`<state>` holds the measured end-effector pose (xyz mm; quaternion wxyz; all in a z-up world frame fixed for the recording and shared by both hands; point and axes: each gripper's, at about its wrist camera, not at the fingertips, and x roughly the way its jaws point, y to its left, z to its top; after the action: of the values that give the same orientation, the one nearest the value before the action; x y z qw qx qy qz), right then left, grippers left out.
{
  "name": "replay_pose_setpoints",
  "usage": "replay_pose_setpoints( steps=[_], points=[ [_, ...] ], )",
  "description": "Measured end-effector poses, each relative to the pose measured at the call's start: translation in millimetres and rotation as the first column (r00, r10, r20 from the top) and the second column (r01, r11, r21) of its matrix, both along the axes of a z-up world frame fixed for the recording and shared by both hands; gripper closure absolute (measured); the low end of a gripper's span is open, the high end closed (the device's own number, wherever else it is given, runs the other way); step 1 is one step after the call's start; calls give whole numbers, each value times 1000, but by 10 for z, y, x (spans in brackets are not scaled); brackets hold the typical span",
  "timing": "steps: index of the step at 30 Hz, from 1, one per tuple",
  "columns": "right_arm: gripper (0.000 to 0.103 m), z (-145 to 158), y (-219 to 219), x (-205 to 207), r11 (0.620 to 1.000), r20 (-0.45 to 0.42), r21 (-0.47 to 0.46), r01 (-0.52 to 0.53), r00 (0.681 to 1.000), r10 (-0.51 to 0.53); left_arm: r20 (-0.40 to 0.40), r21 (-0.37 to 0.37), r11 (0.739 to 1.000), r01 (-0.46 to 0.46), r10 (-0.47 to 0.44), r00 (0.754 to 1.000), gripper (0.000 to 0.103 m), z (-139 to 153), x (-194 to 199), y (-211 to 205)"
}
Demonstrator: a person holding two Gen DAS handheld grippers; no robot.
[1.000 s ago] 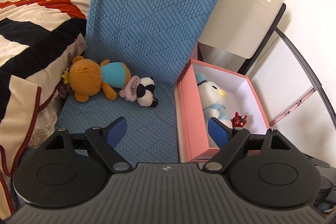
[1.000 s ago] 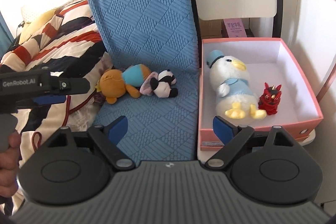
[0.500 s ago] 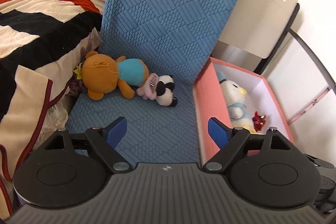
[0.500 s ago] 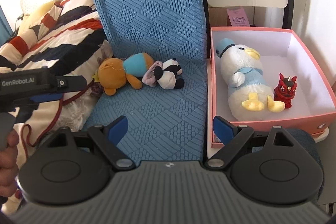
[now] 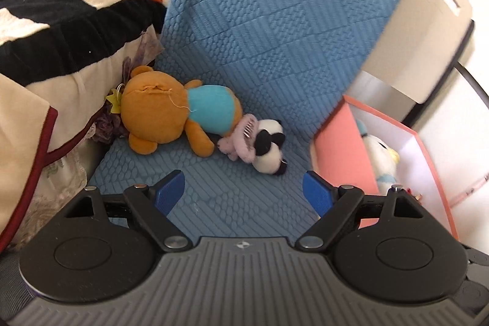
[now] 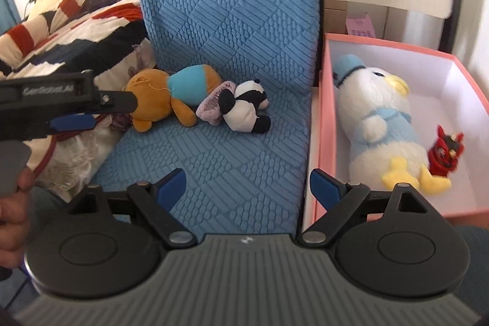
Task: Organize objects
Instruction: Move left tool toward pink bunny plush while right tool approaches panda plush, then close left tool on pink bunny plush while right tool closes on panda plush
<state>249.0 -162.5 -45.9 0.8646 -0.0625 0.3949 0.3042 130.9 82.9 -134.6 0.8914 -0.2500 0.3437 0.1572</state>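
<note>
Plush panda (image 5: pixel 269 147), at twelve o'clock from the wide-open, empty left hand-held gripper (image 5: pixel 243 190), wants a body-centred pinch, clear of the bear (image 5: pixel 171 115), then the pink box (image 6: pixel 327 112).

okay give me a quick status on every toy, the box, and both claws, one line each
Left claw: open, empty.
Right claw: open, empty.
Brown bear: lying on the blue mat, outside the box.
Panda: lying on the mat against the bear.
Pink box: open, lidless.
Duck: lying inside the box.
Red figure: inside the box, beside the duck.
</note>
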Motion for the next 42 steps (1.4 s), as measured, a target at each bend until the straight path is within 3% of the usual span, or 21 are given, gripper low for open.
replay_pose_setpoints(
  steps=[7,18,22,24,28,32,42],
  points=[
    [13,-247,311,136,996,66,-34,-80,994,82,18,-10,1000,8,-8,1000,16,-354,231,223],
    [14,-517,695,351,988,116,-61,-145,982,151,69,-151,988,-2,12,998,17,-757,564,659],
    [14,-548,804,430,985,124,-59,-164,978,171,62,-170,985,18,-7,998,18,-860,658,719],
    [15,-562,864,502,983,113,-43,-176,977,180,68,-201,979,35,-22,997,23,-913,696,745],
    [25,-656,1049,643,977,129,-103,-185,972,198,65,-268,963,36,-19,998,34,-1042,790,816],
    [29,-775,1197,809,973,127,-142,-183,971,201,57,-327,943,68,-52,997,46,-1175,926,847],
    [33,-998,1392,1018,958,109,-208,-197,969,223,12,-358,927,108,-111,994,56,-1421,1264,799]
  ],
)
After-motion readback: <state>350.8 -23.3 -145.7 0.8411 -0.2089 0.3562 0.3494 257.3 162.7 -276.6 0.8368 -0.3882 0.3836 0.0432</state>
